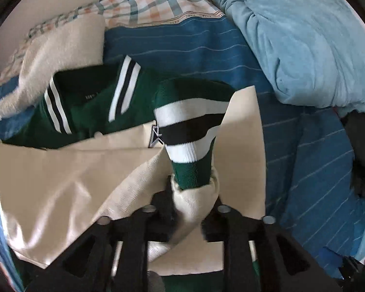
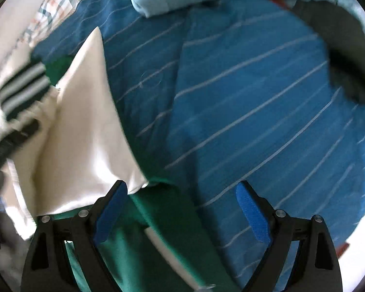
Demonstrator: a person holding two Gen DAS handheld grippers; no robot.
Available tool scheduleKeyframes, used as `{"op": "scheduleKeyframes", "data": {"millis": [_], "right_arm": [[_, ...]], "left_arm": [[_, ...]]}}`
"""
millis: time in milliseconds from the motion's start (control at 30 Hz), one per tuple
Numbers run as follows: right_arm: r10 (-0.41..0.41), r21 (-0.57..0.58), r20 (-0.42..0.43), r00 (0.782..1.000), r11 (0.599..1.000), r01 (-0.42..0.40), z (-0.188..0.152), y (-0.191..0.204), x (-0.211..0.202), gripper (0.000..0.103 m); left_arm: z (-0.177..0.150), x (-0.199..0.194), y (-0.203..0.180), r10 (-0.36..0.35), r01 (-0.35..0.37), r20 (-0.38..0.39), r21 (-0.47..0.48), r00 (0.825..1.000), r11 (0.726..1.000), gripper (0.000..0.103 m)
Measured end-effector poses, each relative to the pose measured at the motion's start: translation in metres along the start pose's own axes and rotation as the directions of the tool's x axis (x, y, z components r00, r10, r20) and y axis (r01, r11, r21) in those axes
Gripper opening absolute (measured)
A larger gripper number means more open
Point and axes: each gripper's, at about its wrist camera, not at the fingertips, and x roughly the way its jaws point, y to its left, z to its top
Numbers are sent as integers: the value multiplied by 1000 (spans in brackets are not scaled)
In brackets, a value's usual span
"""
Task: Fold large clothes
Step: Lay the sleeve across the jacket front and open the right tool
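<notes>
Nearest the left wrist camera, the left gripper (image 1: 194,202) has its jaws around a cream sleeve end with a green ribbed cuff (image 1: 191,172); whether they press it, I cannot tell. One green-and-cream jacket (image 1: 60,170) lies on the striped blue bed (image 2: 243,97). It looks soft, bulky, fairly heavy; cuffs and hem give firm holds. The right gripper (image 2: 180,209) hovers, jaws wide apart, empty. Two grippers, one jacket.

Jacket (image 1: 90,102): ribbed green knit, glossy cream sleeves.
</notes>
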Motion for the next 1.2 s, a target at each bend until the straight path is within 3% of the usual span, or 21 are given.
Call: {"op": "scheduleKeyframes", "data": {"millis": [33, 67, 200, 300, 367, 433, 467, 500, 600, 667, 700, 733, 767, 800, 900, 967, 1033, 1067, 1133, 1167, 1200], "right_arm": [[32, 0, -6, 999, 999, -32, 1, -1, -1, 92], [49, -4, -8, 999, 999, -49, -1, 0, -4, 92], [120, -28, -10, 993, 992, -120, 10, 7, -14, 92], [168, -14, -16, 986, 986, -168, 25, 12, -17, 92], [224, -17, -24, 974, 974, -225, 38, 26, -14, 92], [264, -47, -28, 964, 963, -265, 51, 51, -6, 92], [278, -62, -31, 960, 958, -279, 54, 59, -3, 91], [305, -90, -41, 951, 947, -308, 60, 76, 7, 82], [283, -132, -78, 956, 948, -291, 66, 108, 35, 72], [206, -170, -137, 969, 959, -227, 65, 126, 61, 66], [177, -187, -165, 970, 960, -207, 65, 132, 73, 50], [149, -209, -190, 970, 960, -188, 63, 139, 82, 43], [130, -227, -188, 974, 959, -172, 61, 142, 84, 23], [107, -260, -152, 983, 955, -144, 60, 147, 81, 11], [19, -258, -55, 998, 966, -33, 68, 142, 71, 6], [33, -203, -130, 991, 977, -59, 75, 131, 79, 6], [104, -160, -187, 977, 978, -135, 78, 121, 72, 8], [132, -163, -188, 973, 973, -163, 78, 115, 58, 14], [112, -197, -161, 981, 970, -143, 73, 103, 33, 38], [94, -207, -148, 984, 970, -124, 68, 95, 24, 57], [72, -217, -146, 987, 971, -103, 61, 85, 17, 61]], "left_arm": [[1, -2, 3, -19, 19, 11, -7, 1000, 1000, 64], [-2, -8, 10, -36, 37, 22, -17, 999, 999, 103], [-8, -33, 40, -18, 20, 41, -29, 999, 999, 103], [-9, -49, 80, 53, -49, 45, -81, 998, 995, 103], [-17, -66, 121, 163, -156, 46, -134, 985, 979, 103], [-26, -74, 165, 307, -298, 20, -183, 952, 937, 103], [-31, -73, 192, 397, -390, -13, -217, 918, 895, 103], [-36, -69, 219, 471, -467, -47, -244, 881, 850, 103], [-53, -41, 287, 602, -619, -156, -279, 783, 734, 103], [-60, -9, 318, 598, -640, -228, -290, 768, 712, 103], [-60, 9, 330, 598, -654, -265, -293, 757, 698, 103], [-58, 25, 337, 581, -647, -286, -304, 762, 700, 103], [-56, 33, 340, 578, -648, -293, -301, 761, 700, 103], [-51, 39, 340, 593, -660, -292, -290, 750, 693, 103], [-46, 39, 336, 600, -667, -291, -283, 745, 690, 103], [-50, 31, 331, 595, -656, -278, -284, 754, 699, 103], [-54, 11, 321, 596, -654, -270, -266, 756, 708, 103], [-54, 2, 319, 600, -653, -260, -258, 756, 712, 103], [-64, -29, 297, 617, -648, -198, -240, 761, 723, 103], [-72, -41, 286, 621, -647, -179, -231, 763, 727, 103], [-82, -51, 276, 626, -647, -163, -219, 762, 730, 103]]}}
